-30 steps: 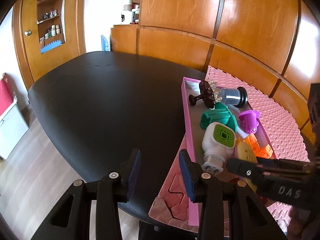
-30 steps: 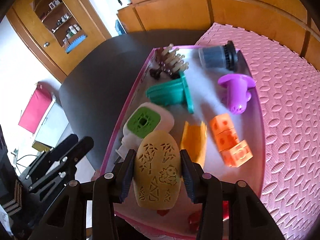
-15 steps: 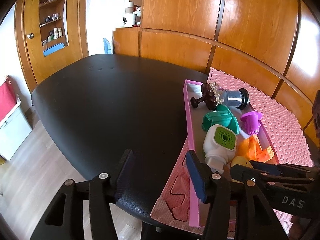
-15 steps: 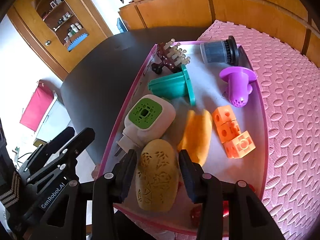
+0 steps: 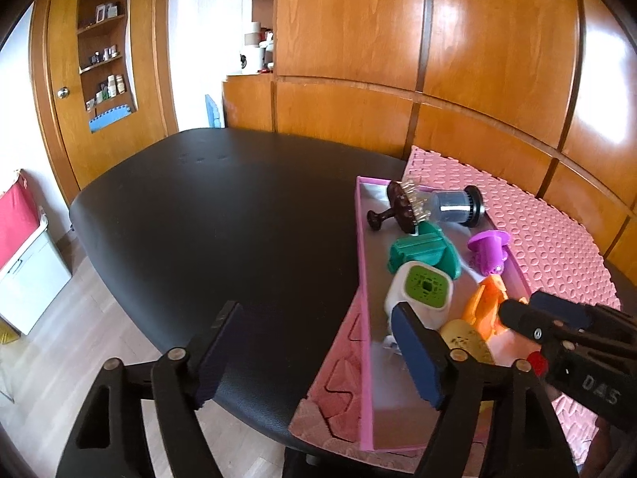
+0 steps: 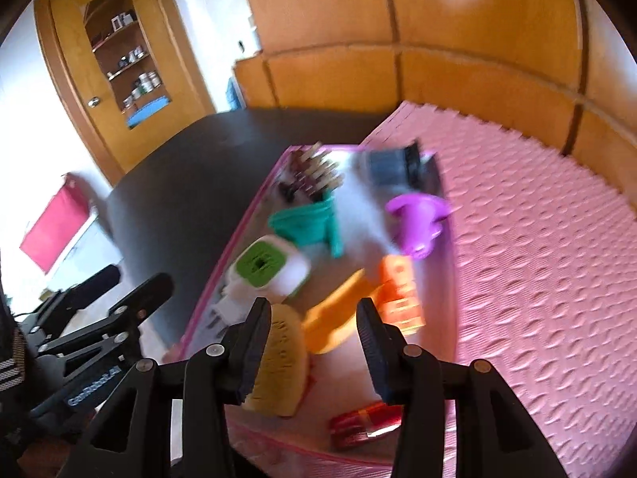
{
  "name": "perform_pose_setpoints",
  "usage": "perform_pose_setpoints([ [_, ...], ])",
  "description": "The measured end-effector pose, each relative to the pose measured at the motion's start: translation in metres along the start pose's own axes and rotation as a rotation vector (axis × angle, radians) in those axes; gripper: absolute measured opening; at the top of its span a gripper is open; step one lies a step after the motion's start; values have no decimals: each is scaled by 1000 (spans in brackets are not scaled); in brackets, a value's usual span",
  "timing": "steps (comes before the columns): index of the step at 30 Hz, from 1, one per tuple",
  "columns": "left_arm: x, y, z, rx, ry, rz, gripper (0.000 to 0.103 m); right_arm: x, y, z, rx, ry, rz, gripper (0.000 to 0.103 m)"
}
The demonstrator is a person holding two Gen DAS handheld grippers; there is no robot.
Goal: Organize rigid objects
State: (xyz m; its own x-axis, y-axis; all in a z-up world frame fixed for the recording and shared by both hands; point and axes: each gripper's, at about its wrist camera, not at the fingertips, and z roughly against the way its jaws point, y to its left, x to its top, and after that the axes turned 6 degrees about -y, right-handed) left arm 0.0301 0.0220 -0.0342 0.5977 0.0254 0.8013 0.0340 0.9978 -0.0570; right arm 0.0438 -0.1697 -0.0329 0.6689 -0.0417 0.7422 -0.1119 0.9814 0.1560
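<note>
Red object [image 6: 366, 424] visible clearly only right wrist view.

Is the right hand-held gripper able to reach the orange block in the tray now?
Probably yes: the right hand-held gripper stands open just before the orange block, and nothing lies between them.
</note>
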Motion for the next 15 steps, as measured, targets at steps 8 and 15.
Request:
perform_pose_setpoints([
  [8,-1,-21,15,-8,-28,-22,103,-9,-14,10,-172,-66,34,46],
  [15,-3,-32,23,16,-37,-40,103,-14,-24,15,-182,-78,0,46],
])
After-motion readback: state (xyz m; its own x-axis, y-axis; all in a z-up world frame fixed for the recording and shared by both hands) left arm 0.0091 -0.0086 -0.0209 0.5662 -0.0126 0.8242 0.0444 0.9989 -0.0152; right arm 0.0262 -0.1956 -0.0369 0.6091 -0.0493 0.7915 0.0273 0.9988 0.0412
